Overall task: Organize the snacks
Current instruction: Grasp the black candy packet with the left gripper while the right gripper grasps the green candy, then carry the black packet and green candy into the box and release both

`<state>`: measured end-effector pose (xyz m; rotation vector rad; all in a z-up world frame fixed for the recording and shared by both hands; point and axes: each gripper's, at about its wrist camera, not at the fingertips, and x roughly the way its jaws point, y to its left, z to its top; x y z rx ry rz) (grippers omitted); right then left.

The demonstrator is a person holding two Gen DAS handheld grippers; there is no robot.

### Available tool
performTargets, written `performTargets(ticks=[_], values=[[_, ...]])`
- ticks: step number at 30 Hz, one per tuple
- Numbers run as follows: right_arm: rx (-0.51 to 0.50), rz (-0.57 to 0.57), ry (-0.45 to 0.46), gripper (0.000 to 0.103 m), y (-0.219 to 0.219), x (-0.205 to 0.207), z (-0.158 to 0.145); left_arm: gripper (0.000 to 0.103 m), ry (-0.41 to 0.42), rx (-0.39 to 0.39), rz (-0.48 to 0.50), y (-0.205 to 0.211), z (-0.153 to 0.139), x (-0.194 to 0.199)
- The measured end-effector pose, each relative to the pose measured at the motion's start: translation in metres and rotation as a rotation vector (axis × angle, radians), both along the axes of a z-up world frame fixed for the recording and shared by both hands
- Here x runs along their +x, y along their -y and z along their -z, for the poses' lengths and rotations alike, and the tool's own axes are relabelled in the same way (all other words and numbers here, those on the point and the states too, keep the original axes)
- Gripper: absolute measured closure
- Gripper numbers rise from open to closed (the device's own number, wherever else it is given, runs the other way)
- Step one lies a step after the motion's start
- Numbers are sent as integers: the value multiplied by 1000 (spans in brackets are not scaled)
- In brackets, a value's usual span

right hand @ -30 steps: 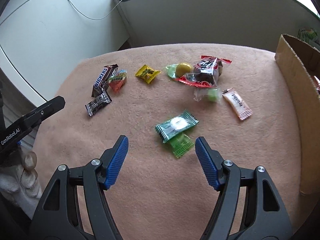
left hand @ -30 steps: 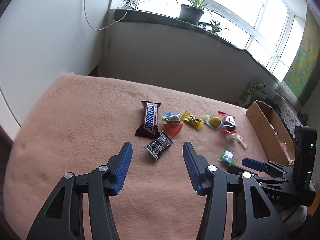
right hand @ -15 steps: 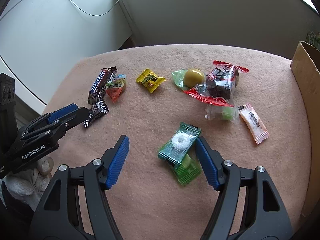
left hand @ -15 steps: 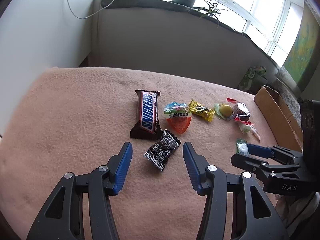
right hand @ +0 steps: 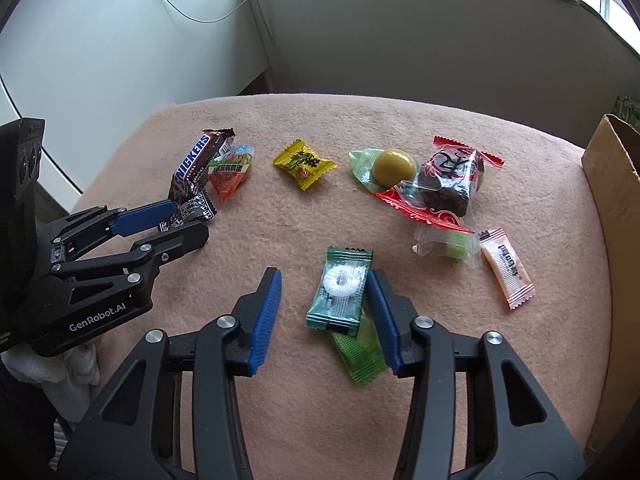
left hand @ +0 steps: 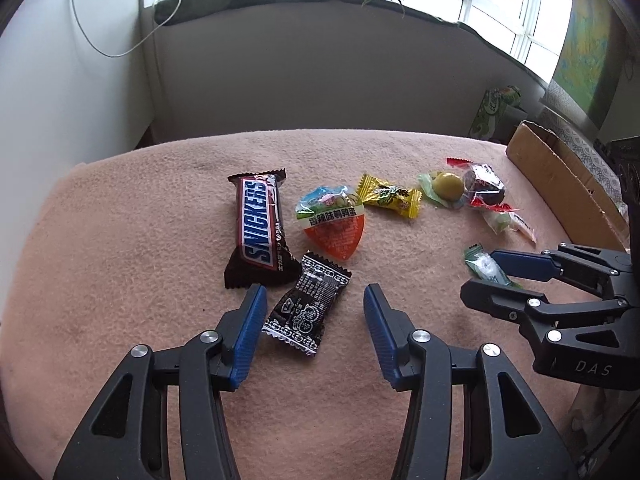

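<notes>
Left wrist view, items left to right on the pink blanket (left hand: 120,264):
- Snickers bar (left hand: 259,226), lying lengthwise, near end just beyond the left pad.
- Left gripper (left hand: 312,300), jaws apart and just been closing; the black-wrapped candy (left hand: 308,306) lies between the blue pads, which do not press on it, and a gap shows on its right side.
- Orange-and-green heart-shaped packet (left hand: 334,222), just beyond the black candy.
- Yellow candy (left hand: 390,196), beside the packet.
- Round yellow-green sweet in clear wrap (left hand: 446,186), touching the dark sweet in red-trimmed wrap (left hand: 484,188).
- Right gripper, seen from the side at the right edge, its fingers either side of a green mint.
- Cardboard box (left hand: 560,168), at the blanket's far right edge.

Right wrist view, left to right:
- Left gripper (right hand: 182,220), side on, fingers around the black candy next to the Snickers bar.
- Right gripper (right hand: 324,300), jaws not fully together and just been closing. The green mint wrapper (right hand: 342,292), white ring visible inside, lies between the pads: it touches the right pad, with open blanket between it and the left pad. It is not gripped.
- Light green wrapper (right hand: 360,356), partly under the mint and against the right pad.
- Clear wrap with a green sweet (right hand: 448,244), then the pale orange sachet (right hand: 506,268), well right of the jaws.
</notes>
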<state>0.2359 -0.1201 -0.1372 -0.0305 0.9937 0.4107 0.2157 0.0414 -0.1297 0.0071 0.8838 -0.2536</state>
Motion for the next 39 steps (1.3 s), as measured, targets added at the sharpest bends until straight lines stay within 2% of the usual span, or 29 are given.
performTargets(ticks=[5, 6, 8, 17, 24, 30, 39], values=[[-39, 8, 14, 70, 2, -1, 1, 75, 5, 31, -7, 7, 1, 0], [-55, 9, 21, 77, 1, -1, 1, 76, 9, 37, -12, 8, 1, 0], [-59, 13, 25, 79, 1, -1, 2, 78, 13, 41, -16, 9, 1, 1], [-9, 9, 27, 80, 7, -10, -3, 79, 26, -7, -53, -4, -11, -12], [16, 1, 84, 80, 24, -37, -35, 79, 62, -49, -42, 9, -33, -29], [50, 22, 119, 80, 57, -51, -64, 79, 93, -91, -6, 38, -53, -38], [55, 86, 185, 80, 127, -58, -96, 79, 115, -155, 63, 103, -74, -41]])
